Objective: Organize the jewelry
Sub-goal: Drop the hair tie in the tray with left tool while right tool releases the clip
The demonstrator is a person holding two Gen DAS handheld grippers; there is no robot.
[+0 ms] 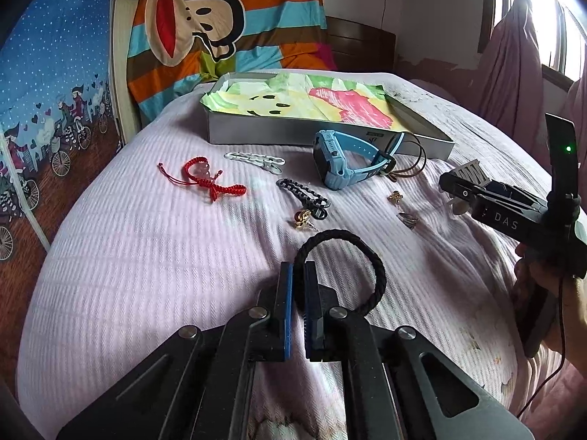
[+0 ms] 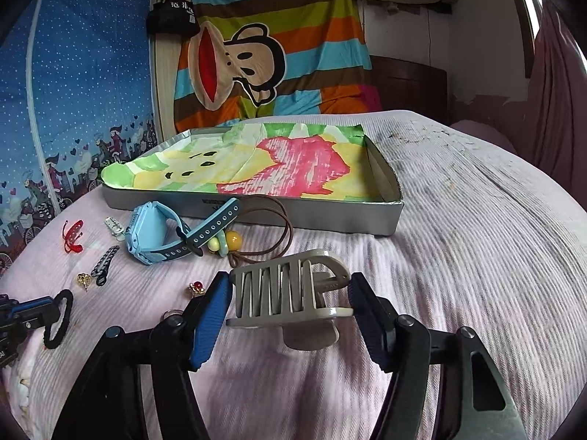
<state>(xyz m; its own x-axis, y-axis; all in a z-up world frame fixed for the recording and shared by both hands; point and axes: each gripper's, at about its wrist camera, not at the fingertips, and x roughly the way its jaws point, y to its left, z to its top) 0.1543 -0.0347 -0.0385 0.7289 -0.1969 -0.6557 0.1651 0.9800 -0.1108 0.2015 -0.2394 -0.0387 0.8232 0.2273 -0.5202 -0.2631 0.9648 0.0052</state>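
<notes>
My left gripper [image 1: 298, 275] is shut on a black braided hair tie [image 1: 367, 256], held just above the pink bedspread; it also shows in the right wrist view [image 2: 58, 315]. My right gripper [image 2: 290, 293] is shut on a grey hair claw clip [image 2: 290, 289], also visible in the left wrist view [image 1: 466, 176]. A shallow grey box [image 1: 256, 132] lined with a colourful cloth lies at the back [image 2: 330, 216]. A blue watch [image 1: 341, 161], red bracelet [image 1: 205, 179], white clip [image 1: 256, 159], black chain clip [image 1: 304, 194] and small earrings [image 1: 304, 220] lie in front of it.
A brown cord with beads [image 2: 227, 242] lies beside the watch. A striped monkey blanket [image 1: 220, 29] hangs behind the bed. A pink curtain [image 1: 513, 66] hangs at the right. The bedspread [image 1: 146, 275] spreads wide on the left.
</notes>
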